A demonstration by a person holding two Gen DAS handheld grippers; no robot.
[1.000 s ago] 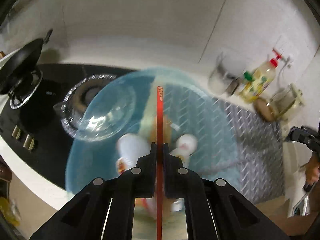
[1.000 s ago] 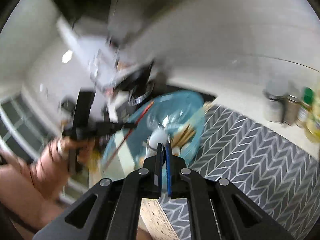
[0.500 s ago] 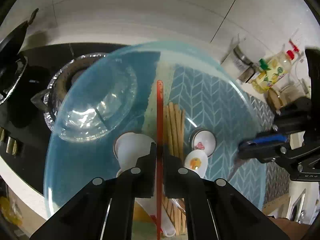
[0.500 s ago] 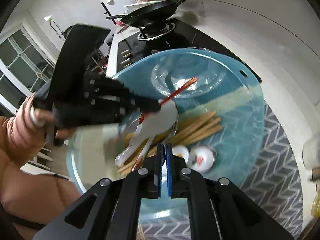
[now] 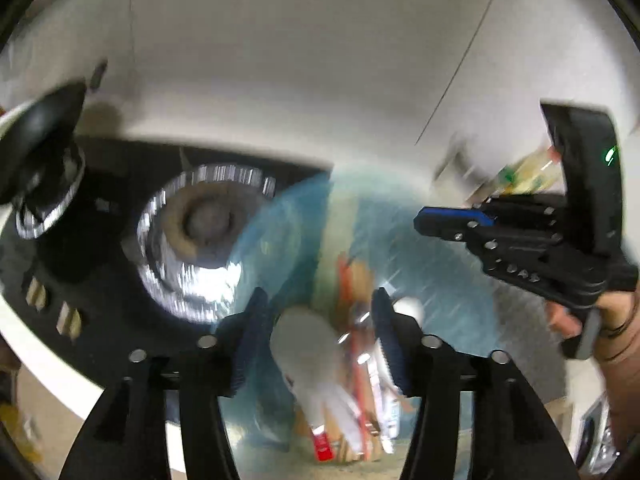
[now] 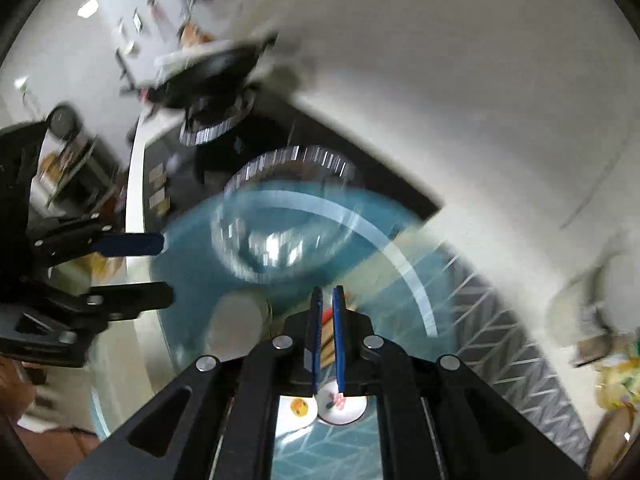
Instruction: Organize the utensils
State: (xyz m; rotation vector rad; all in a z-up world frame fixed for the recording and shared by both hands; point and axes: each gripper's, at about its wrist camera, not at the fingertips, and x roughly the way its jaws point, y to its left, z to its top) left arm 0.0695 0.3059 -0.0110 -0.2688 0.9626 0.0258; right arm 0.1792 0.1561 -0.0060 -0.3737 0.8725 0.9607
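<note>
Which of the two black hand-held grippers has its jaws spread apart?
The left gripper: its blue-padded fingers stand wide apart, having just opened, above the blue glass tray. The right gripper is shut, its pads nearly touching.

Motion-blurred utensil pile [image 5: 344, 364] inside the blue tray [image 5: 440, 280], bottles [image 5: 528, 172] smeared, pan [image 6: 216, 76] streaked, stove knobs [image 5: 52, 304] indistinct

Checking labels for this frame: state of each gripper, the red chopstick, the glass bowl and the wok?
left gripper: open, fingers just opened, nothing gripped
right gripper: shut, nothing visible between its fingers
red chopstick: released, lying among the utensils on the blue tray
glass bowl: upright on the tray, looks empty
wok: sitting on the far burner
</note>
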